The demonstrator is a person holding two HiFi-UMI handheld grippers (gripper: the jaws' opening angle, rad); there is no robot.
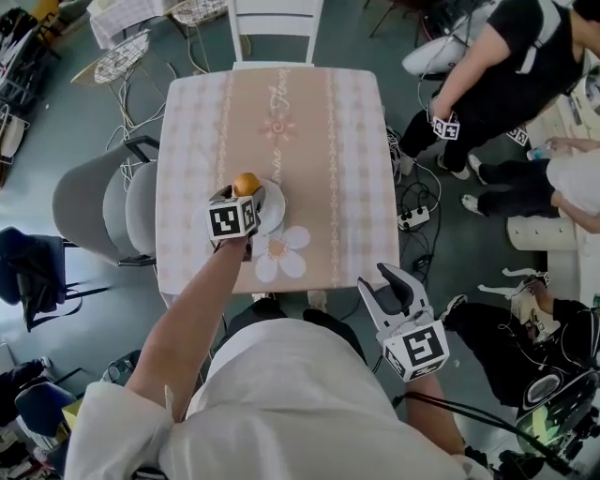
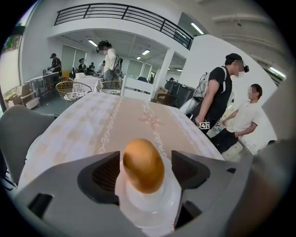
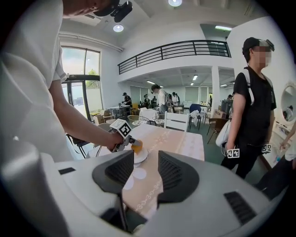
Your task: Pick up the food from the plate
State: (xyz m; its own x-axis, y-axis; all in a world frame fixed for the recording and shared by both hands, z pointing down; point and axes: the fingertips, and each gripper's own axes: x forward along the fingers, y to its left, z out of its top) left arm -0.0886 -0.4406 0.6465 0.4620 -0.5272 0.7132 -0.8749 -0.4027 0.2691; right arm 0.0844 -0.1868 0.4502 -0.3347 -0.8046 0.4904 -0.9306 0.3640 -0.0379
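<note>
An orange-brown, egg-shaped piece of food [image 1: 247,184] [image 2: 143,165] sits on a small white plate [image 1: 274,211] [image 2: 149,203] on the table's near left part. My left gripper [image 1: 246,193] [image 2: 144,172] reaches over the plate's left edge. Its jaws stand wide on either side of the food, with a narrow gap at each pad. My right gripper [image 1: 389,286] [image 3: 140,173] hangs open and empty off the table's near right corner. In the right gripper view the food [image 3: 137,147] and plate [image 3: 141,156] show small beyond its jaws.
The table [image 1: 309,122] wears a beige checked cloth with flower prints. A white chair [image 1: 277,28] stands at its far end and grey chairs [image 1: 103,202] at its left. People [image 1: 497,66] stand and sit on the right, near cables and a power strip [image 1: 412,217] on the floor.
</note>
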